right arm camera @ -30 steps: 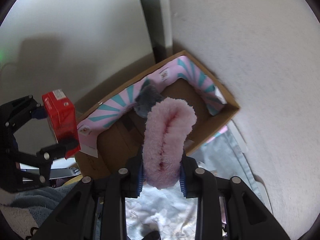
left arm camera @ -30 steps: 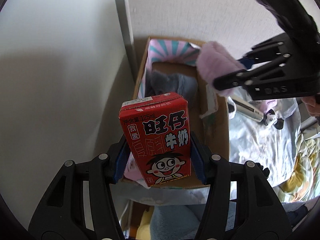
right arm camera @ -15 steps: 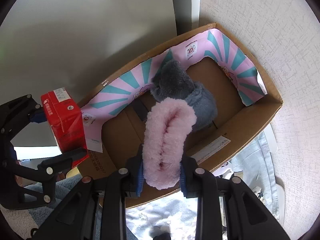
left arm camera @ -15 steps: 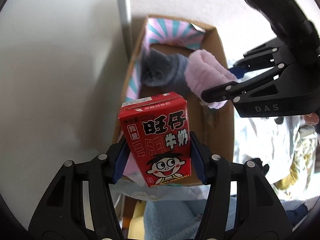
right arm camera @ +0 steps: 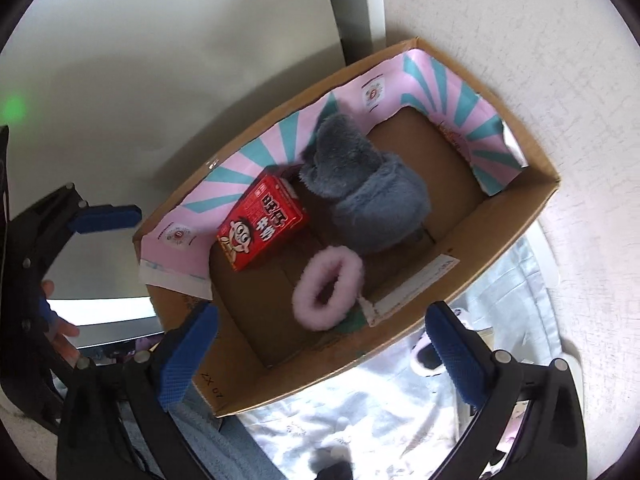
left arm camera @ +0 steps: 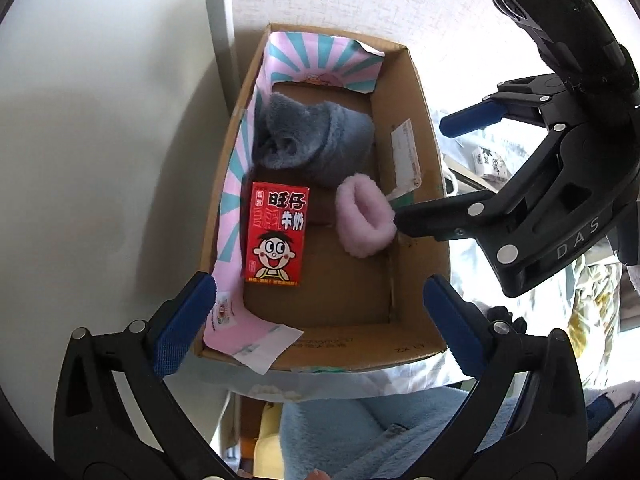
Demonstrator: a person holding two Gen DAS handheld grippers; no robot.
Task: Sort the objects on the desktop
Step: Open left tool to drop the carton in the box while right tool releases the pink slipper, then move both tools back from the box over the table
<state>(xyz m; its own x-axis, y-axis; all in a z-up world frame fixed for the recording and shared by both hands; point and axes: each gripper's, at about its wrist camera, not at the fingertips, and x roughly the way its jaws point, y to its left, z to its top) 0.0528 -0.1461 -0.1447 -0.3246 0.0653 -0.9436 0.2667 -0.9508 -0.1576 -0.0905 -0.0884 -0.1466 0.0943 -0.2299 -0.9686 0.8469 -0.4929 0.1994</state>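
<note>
Three things lie in the cardboard box (left arm camera: 416,92): a stiff, light milk carton (left arm camera: 275,233), best gripped across its narrow sides, a squashy pink fluffy band (left arm camera: 362,222) and a grey plush slipper (left arm camera: 316,140). Left gripper (left arm camera: 320,312) and right gripper (right arm camera: 320,348) are opening their jaws wide, with nothing between them.

Left hand-held gripper (left arm camera: 320,320) and right hand-held gripper (right arm camera: 320,344) point steeply down, jaws opening, empty.
</note>
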